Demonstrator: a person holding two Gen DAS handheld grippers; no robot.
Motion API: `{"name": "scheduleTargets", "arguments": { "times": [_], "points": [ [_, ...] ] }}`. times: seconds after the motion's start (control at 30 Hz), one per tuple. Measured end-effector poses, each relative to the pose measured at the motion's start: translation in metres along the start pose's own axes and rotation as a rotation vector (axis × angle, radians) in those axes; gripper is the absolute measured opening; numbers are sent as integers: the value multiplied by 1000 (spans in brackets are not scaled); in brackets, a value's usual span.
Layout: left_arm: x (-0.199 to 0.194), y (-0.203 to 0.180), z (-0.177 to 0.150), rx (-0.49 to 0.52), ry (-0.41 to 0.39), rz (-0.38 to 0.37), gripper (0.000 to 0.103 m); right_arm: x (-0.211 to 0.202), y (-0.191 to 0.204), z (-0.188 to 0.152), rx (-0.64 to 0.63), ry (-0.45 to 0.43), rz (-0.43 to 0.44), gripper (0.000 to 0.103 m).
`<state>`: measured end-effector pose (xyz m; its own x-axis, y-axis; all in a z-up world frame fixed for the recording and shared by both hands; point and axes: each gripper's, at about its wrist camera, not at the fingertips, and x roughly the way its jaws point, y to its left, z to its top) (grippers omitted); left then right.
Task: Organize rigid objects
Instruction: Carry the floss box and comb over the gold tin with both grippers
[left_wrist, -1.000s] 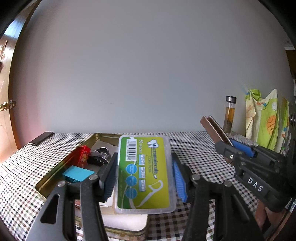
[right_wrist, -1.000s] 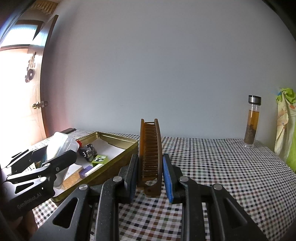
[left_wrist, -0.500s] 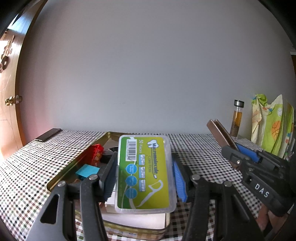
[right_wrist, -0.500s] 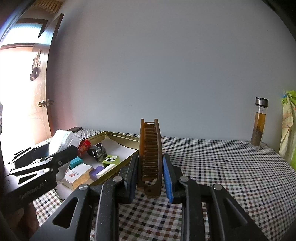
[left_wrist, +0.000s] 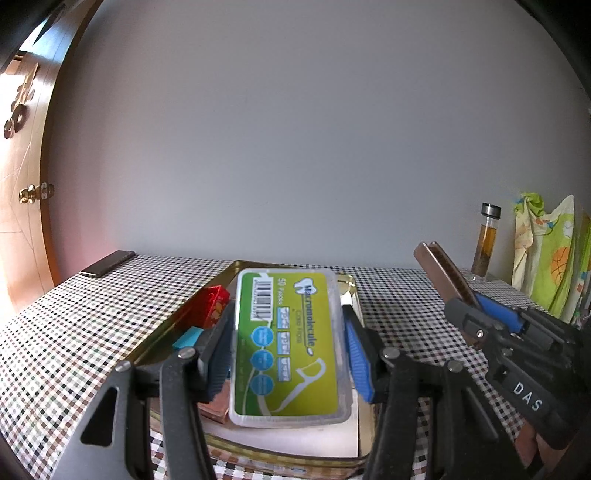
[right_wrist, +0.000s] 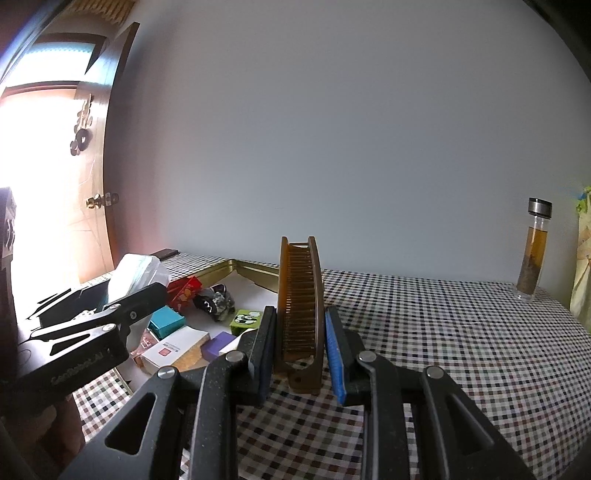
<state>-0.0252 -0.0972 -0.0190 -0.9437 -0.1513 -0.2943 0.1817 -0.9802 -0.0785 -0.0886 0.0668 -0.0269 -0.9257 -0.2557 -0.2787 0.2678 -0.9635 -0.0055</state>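
Observation:
My left gripper (left_wrist: 286, 328) is shut on a clear floss-pick box (left_wrist: 286, 347) with a green label, held flat over the near end of the gold tin tray (left_wrist: 258, 452). In the right wrist view that box (right_wrist: 133, 273) shows from its side, above the tray's left part. My right gripper (right_wrist: 299, 341) is shut on a brown folding comb (right_wrist: 300, 302), standing on edge above the checkered cloth, just right of the tray (right_wrist: 255, 266). The comb (left_wrist: 443, 277) also sticks up from the right gripper at the right of the left wrist view.
The tray holds a red packet (right_wrist: 184, 291), a teal box (right_wrist: 166, 321), a white box (right_wrist: 175, 349), a purple block (right_wrist: 219, 341), a green tile (right_wrist: 243, 319) and a dark bundle (right_wrist: 214, 299). A glass bottle (right_wrist: 533, 254) stands far right. A dark flat device (left_wrist: 109, 263) lies far left, near the door.
Both grippers have shifted toward the tray with their loads. The tray sits nearer and more centred under the floss box, and more of its contents show beside the comb.

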Motion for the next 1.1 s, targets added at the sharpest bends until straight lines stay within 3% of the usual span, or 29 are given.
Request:
{"name": "scheduleTargets", "arguments": {
  "times": [1.1],
  "points": [
    [23, 40, 3, -6, 62, 69, 54, 40, 43, 6, -36, 72, 104, 28]
  ]
}}
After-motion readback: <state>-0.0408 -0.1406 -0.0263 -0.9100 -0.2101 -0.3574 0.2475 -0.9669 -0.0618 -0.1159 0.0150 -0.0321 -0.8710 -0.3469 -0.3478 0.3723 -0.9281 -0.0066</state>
